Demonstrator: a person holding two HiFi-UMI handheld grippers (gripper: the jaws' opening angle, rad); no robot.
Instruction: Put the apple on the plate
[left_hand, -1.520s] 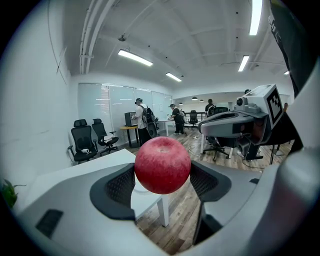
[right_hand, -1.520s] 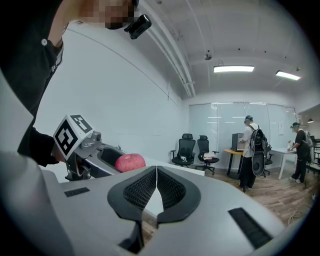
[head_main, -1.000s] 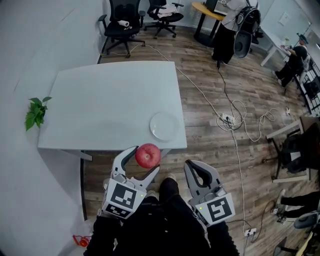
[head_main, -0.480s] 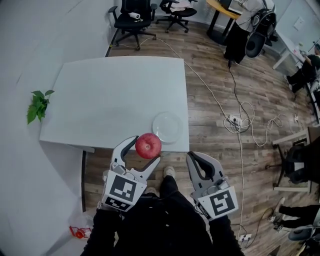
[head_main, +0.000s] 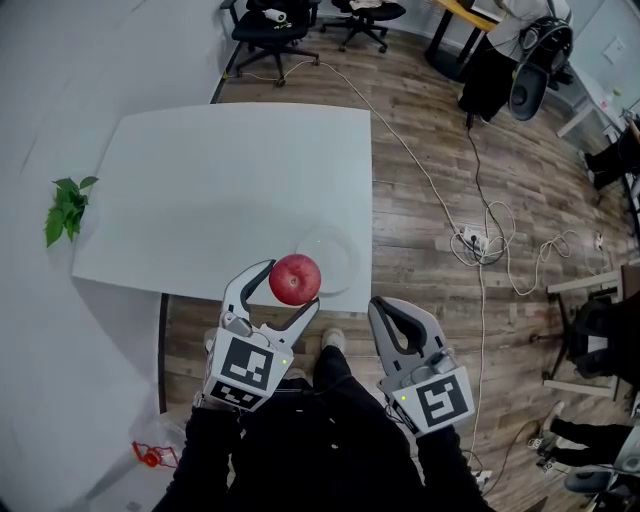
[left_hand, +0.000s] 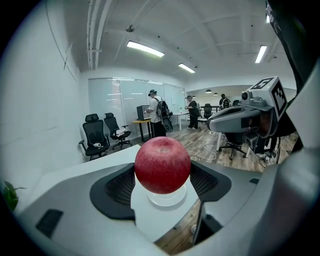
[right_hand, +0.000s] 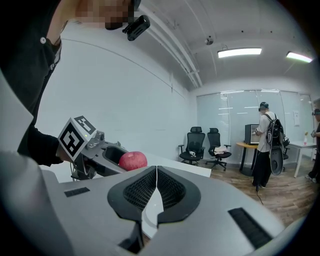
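A red apple (head_main: 295, 279) is held in my left gripper (head_main: 283, 283), which is shut on it above the table's near edge. In the left gripper view the apple (left_hand: 162, 164) fills the gap between the dark pads, with the clear plate (left_hand: 167, 196) just below and beyond it. The plate (head_main: 333, 256) lies on the white table (head_main: 220, 190) near its front right corner, partly hidden by the apple. My right gripper (head_main: 392, 317) hovers off the table's front edge over the floor, its pads pressed together, empty. From the right gripper view the apple (right_hand: 132, 160) shows at left.
A small green plant (head_main: 63, 208) sits left of the table. Office chairs (head_main: 270, 20) stand beyond the far edge. Cables and a power strip (head_main: 468, 238) trail over the wooden floor at right. People stand at desks in the background.
The table and plate have drawn closer; the apple in my left gripper now overlaps the plate's near rim. The right gripper keeps its place beside it.
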